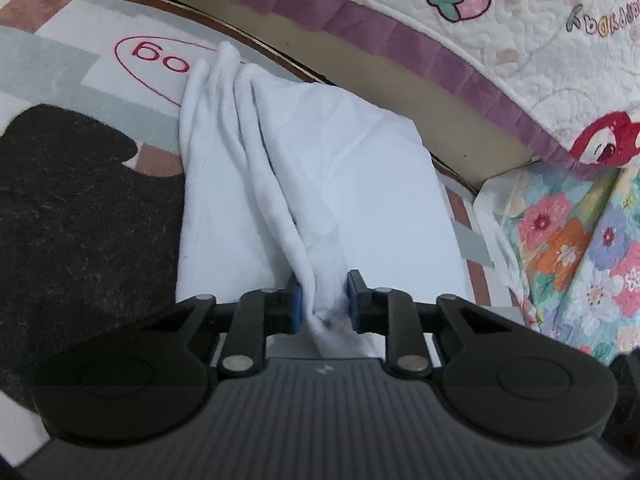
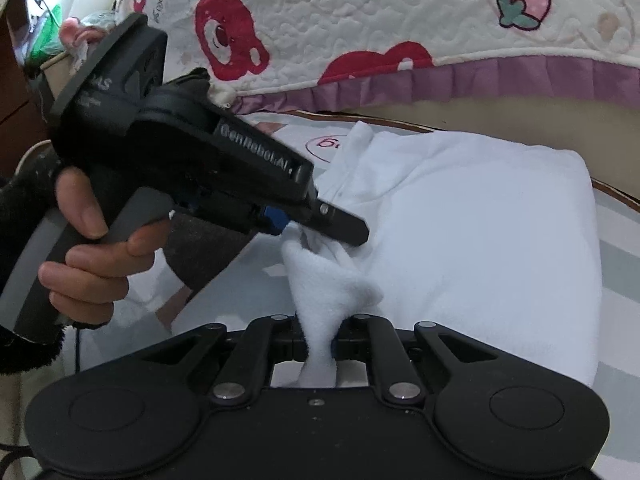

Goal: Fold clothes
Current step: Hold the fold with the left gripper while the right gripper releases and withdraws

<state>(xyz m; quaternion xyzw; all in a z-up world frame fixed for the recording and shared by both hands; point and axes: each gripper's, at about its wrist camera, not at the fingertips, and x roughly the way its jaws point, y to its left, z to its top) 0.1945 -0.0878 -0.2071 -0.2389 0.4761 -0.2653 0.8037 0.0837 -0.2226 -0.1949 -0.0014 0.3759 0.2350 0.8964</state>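
Observation:
A white fleece garment (image 1: 340, 184) lies partly folded on a patterned mat (image 1: 60, 64) on the floor. My left gripper (image 1: 325, 300) is shut on a bunched ridge of the white cloth, which runs away from the blue pads (image 1: 295, 304) toward the far edge. In the right wrist view the same white garment (image 2: 480, 240) spreads to the right. My right gripper (image 2: 320, 340) is shut on a twisted corner of it. The left gripper (image 2: 296, 224), held by a hand (image 2: 84, 256), pinches the cloth just beyond that corner.
A black fuzzy cloth (image 1: 80, 208) lies left of the garment. A quilted bedspread (image 1: 500, 32) with strawberries, red bears and a purple frill overhangs at the back. A floral fabric (image 1: 572, 248) sits at the right. Clutter (image 2: 44, 20) stands at the far left.

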